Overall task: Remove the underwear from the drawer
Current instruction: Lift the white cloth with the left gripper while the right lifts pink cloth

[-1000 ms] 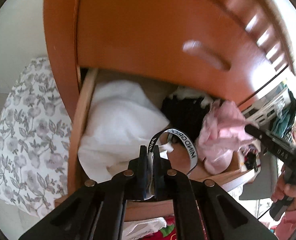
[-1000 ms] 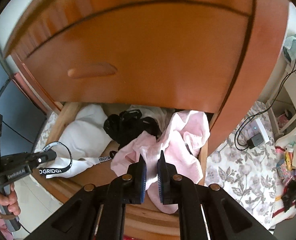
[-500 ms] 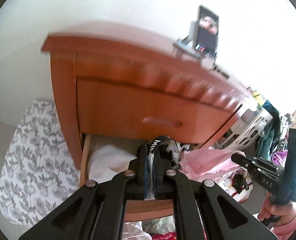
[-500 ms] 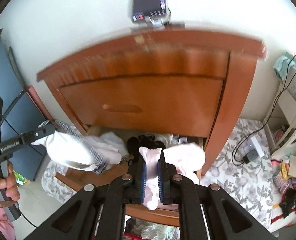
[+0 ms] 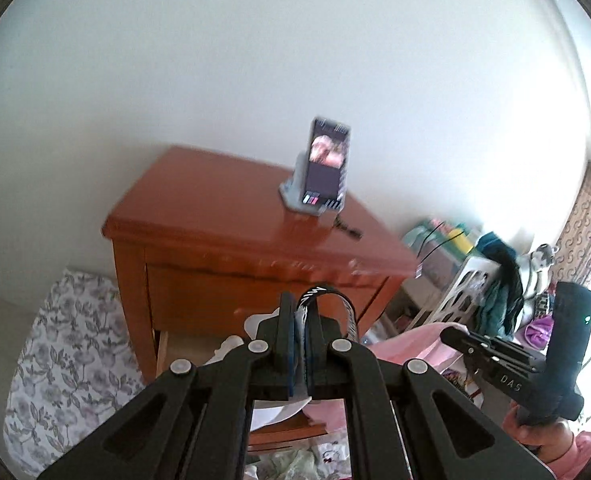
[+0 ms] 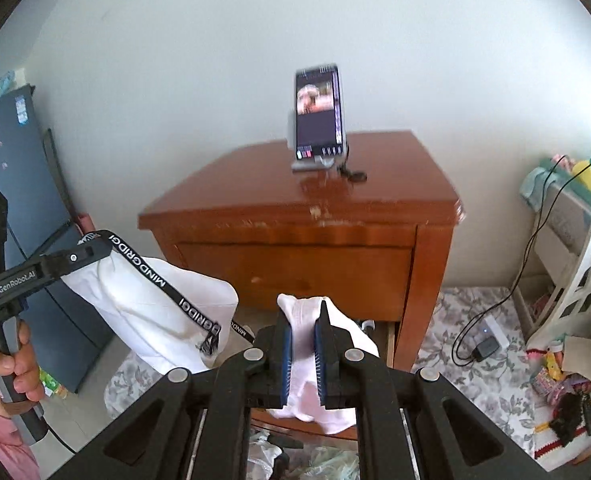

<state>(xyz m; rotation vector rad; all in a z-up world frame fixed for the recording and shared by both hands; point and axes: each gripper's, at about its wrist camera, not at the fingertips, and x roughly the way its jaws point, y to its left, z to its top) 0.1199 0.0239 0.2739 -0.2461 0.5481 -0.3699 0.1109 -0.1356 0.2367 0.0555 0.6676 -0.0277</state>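
My left gripper is shut on the black lettered waistband of white underwear. In the right wrist view that white underwear hangs in the air from the left gripper, left of the wooden nightstand. My right gripper is shut on pink underwear, which droops below the fingers. The left wrist view shows the pink underwear at the right gripper. The bottom drawer stands open below both grippers, mostly hidden by them.
A phone on a stand sits on the nightstand top. A floral mat covers the floor on both sides. A white lattice rack, a charger with cable and clutter lie right; a dark cabinet stands left.
Both grippers have risen and drawn back from the drawer, each carrying its garment out. The nightstand's top and the phone have come into view.
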